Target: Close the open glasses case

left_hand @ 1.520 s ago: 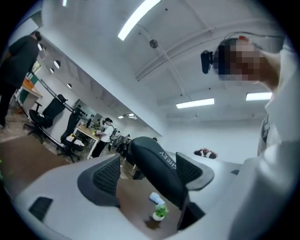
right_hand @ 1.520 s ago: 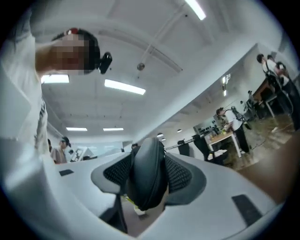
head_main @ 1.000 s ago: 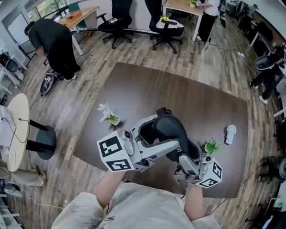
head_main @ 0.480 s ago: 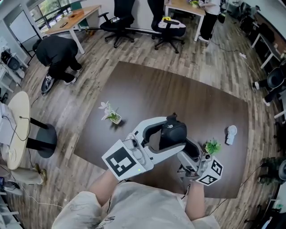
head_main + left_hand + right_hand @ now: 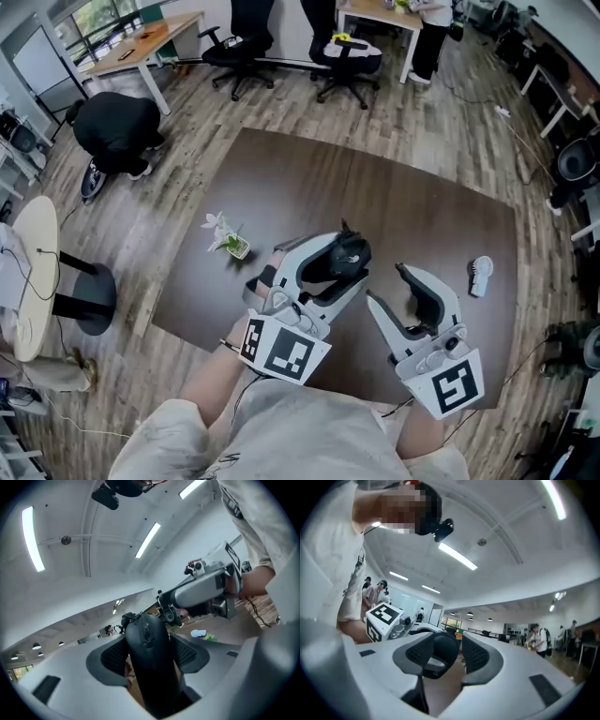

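Both tools' jaws have just been closing: the left tool [image 5: 352, 255] clamps the black glasses case [image 5: 337, 259] above the bench [image 5: 309, 178]; the right tool [image 5: 385, 284], jaws apart, holds nothing beside it.

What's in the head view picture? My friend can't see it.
The left tongs, which have just been closing, grip a black glasses case over a dark brown table. The right tongs beside it, also just closing, hold nothing. A small potted flower sits on the table.
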A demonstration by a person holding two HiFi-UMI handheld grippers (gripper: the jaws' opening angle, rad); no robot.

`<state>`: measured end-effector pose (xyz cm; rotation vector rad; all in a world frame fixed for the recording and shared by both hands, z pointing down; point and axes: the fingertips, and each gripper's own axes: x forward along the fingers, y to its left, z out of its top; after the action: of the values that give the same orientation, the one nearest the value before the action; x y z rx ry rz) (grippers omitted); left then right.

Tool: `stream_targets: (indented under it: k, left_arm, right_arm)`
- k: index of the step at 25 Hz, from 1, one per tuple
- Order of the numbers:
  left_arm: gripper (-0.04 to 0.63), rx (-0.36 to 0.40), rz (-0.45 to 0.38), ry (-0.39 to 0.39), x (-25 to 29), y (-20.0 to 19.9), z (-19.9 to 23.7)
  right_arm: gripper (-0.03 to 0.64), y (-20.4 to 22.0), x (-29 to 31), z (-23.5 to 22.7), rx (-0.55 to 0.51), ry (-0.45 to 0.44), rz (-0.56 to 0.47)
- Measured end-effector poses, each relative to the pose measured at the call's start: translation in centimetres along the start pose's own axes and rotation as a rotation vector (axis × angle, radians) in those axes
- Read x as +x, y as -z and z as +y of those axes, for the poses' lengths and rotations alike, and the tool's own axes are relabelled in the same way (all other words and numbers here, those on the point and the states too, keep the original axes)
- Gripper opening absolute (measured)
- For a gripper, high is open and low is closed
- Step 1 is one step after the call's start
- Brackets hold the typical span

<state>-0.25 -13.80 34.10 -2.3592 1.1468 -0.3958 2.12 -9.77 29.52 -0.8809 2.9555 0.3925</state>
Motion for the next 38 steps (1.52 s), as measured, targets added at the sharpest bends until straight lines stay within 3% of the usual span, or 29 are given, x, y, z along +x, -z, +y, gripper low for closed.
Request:
stream_targets:
  k: [2,6,18,21,23,28,32,38]
  left_arm:
    - [0.281,0.022,0.012,-0.011,0.0,0.6,0.1]
    - [0.279,-0.020,-0.011,0.015,-0.3,0.7,-0.1]
    - [0.278,0.184,0.135,0.048,-0.7,3.3,-1.5]
    - [0.278,0.207,0.153,0.055,-0.7,3.8,-1.8]
    - [0.276,0.229,0.162,0.060,-0.8,4.1,-2.0]
    - [0.273,0.218,0.156,0.069,-1.0,4.1,-2.0]
    - [0.270,0.175,0.126,0.052,-1.4,3.5,-1.0]
    - [0.270,0.263,0.166,0.053,-1.1,3.8,-1.2]
  right_arm:
    - [0.185,-0.6,1.0,0.9,-0.045,-0.030,0.011]
    - [0.144,0.0,2.3,0.9,-0.036,-0.052,0.031]
    - [0.114,1.5,5.1,3.5,-0.088,-0.136,0.147]
    - [0.087,1.9,5.2,3.6,-0.074,-0.139,0.151]
    - [0.023,1.9,5.1,3.5,-0.063,-0.143,0.148]
    - [-0.002,1.7,4.4,2.5,-0.004,-0.128,0.135]
    - [-0.003,2.1,3.4,1.2,0.043,-0.107,0.130]
    - [0.030,1.2,4.0,2.3,-0.003,-0.100,0.097]
